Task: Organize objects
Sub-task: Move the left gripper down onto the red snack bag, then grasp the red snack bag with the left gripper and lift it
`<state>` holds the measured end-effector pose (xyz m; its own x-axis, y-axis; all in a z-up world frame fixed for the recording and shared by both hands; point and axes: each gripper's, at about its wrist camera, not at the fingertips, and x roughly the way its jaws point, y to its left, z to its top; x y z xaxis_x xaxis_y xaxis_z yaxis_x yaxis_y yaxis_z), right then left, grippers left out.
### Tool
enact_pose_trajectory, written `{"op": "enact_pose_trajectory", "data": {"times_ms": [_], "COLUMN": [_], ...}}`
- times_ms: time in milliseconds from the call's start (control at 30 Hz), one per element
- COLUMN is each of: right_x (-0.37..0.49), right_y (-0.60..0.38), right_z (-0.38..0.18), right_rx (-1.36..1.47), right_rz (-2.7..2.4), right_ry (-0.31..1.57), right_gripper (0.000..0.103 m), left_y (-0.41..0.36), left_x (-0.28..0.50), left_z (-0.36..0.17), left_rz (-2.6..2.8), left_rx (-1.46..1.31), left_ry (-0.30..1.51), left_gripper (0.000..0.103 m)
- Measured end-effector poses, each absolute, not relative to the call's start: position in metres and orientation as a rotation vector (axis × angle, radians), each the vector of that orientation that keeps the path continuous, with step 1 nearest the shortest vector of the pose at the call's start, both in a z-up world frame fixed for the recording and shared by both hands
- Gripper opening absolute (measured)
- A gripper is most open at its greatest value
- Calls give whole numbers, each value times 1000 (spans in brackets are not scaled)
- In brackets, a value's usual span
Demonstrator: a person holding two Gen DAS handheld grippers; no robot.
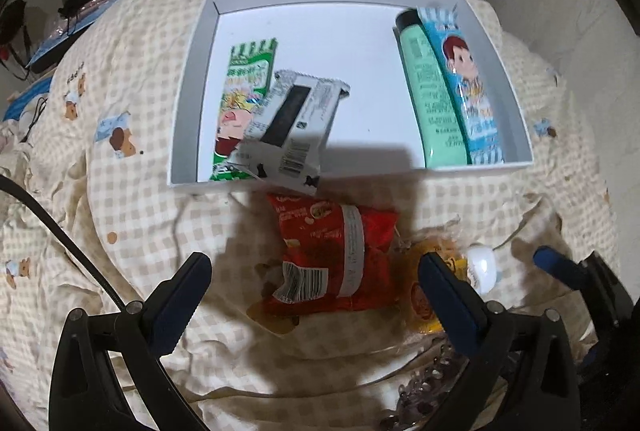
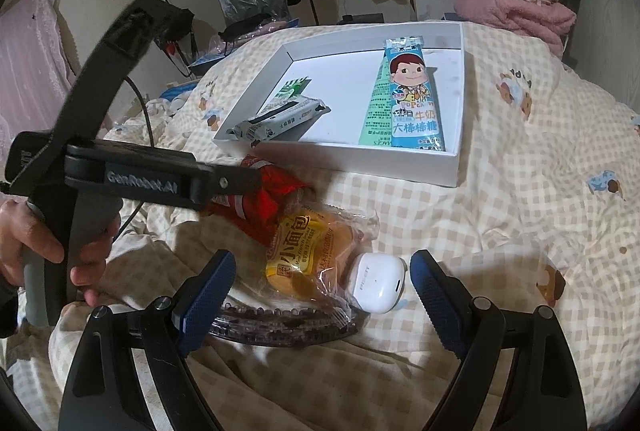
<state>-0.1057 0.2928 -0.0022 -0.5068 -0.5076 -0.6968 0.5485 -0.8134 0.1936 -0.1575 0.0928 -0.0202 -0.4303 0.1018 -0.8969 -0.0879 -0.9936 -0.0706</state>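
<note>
- My left gripper point(image 1: 314, 271) stands with its jaws wide and nothing between the pads; in the left wrist view it hangs over the red snack bag point(image 1: 334, 255) at lower centre of the frame, not touching it.
- My right gripper point(image 2: 320, 271) is wide as well, empty, with the white earbud case point(image 2: 376, 281) and the yellow bread packet point(image 2: 306, 251) lying between its blue fingers point(image 2: 208, 291) in the lower middle of the right wrist view.
- The white box point(image 1: 188, 99) sits on the checked quilt point(image 1: 132, 215) in the upper middle of the frame.
- Inside it at the left lie a green snack stick point(image 1: 244, 87) and, overlapping it, a grey wrapper point(image 1: 296, 127) that leans over the near wall.
- At the right of the box a mint-green tube point(image 1: 434, 99) lies just beside a blue lollipop packet point(image 1: 468, 87), touching along their length.
- A clear tray of dark beads point(image 2: 280, 323) lies under the bread packet at bottom centre.
- My hand point(image 2: 36, 243) grips the left gripper's handle at the left edge of the right wrist view.
</note>
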Motion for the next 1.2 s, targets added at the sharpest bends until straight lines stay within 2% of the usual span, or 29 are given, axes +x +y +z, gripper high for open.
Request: {"op": "enact_pose_trajectory", "data": {"times_ms": [267,467,567,700,733,767,800,833,867,1100,1200], "right_x": [-106,-106,-106,-106,-106,-106,-106,-106,-106,-106,-106], "right_y": [294,294,294,294,294,294,294,294,294,295,294], "right_z": [-2,-2,-2,-3,-2,-2,-2,-2,-3,-3,-3], "right_rx": [1042,1043,1042,1043,1042,1042,1043,1043,1044,1044,1045], "right_rz": [-2297,-2296,-2296,-2296,-2296,-2296,-2295,-2295,-2295,-2295,-2294], "right_ry": [67,67,68,68,67,67,68,68,67,67,67], "right_gripper": [90,90,90,90,90,90,90,90,90,90,90], "left_y": [94,102,103,97,95,92,90,87,85,96,98], "left_x": [-157,-151,-152,-160,-161,-161,-160,-160,-160,-159,-161], "left_z": [-16,-17,-16,-22,-23,-24,-25,-26,-27,-25,-27], "left_rz": [2568,2639,2627,2586,2577,2560,2549,2536,2524,2509,2492], "left_rx": [-1601,-1572,-1564,-1607,-1618,-1635,-1649,-1666,-1659,-1646,-1665], "left_ry": [37,193,184,74,47,7,-29,-61,-91,-23,-14], "left_gripper": [103,103,103,103,100,88,81,68,63,63,69]}}
